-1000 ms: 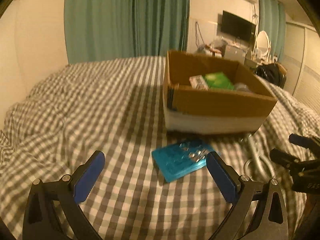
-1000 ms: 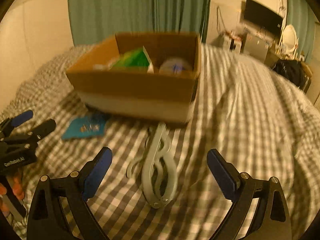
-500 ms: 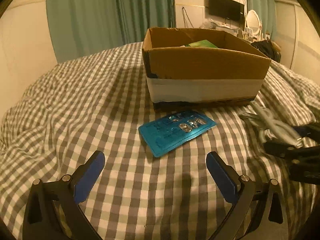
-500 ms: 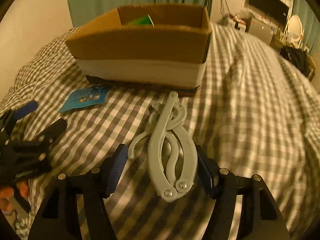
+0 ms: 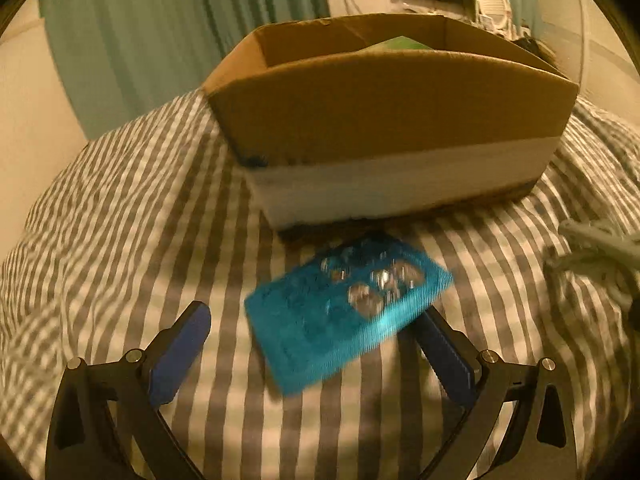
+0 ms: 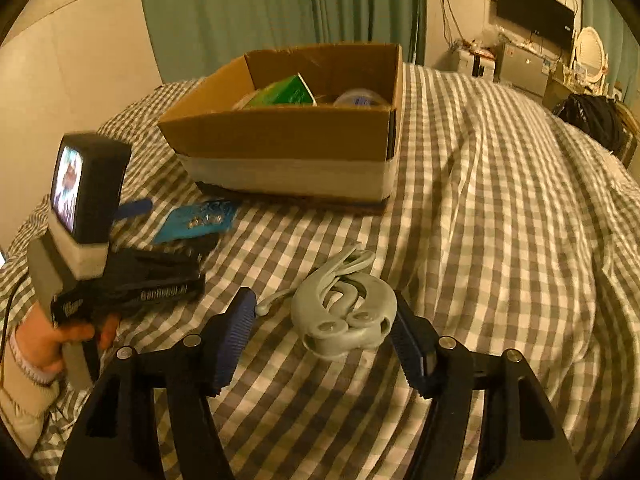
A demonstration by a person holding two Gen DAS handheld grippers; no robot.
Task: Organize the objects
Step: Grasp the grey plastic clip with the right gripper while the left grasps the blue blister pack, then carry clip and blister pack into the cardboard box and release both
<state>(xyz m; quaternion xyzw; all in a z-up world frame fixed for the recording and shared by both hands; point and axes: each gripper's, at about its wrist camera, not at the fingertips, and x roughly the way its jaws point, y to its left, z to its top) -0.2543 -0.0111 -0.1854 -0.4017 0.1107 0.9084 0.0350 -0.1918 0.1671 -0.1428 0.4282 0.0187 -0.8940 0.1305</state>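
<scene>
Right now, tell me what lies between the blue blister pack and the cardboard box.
Nothing: only bare checked bedspread separates the blue blister pack from the cardboard box, shown in the left wrist view.

A bed with a grey-and-white checked cover [image 6: 500, 208] carries everything. A taped cardboard box [image 6: 288, 148] sits at the far middle; a blue blister pack [image 5: 344, 300] lies just in front of it to the left, and a pale grey plastic tool [image 6: 344, 308] lies nearer.

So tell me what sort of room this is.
Most likely a bedroom: the work surface is a bed under a checked duvet, with green curtains behind, and a wall television and oval mirror beyond.
</scene>
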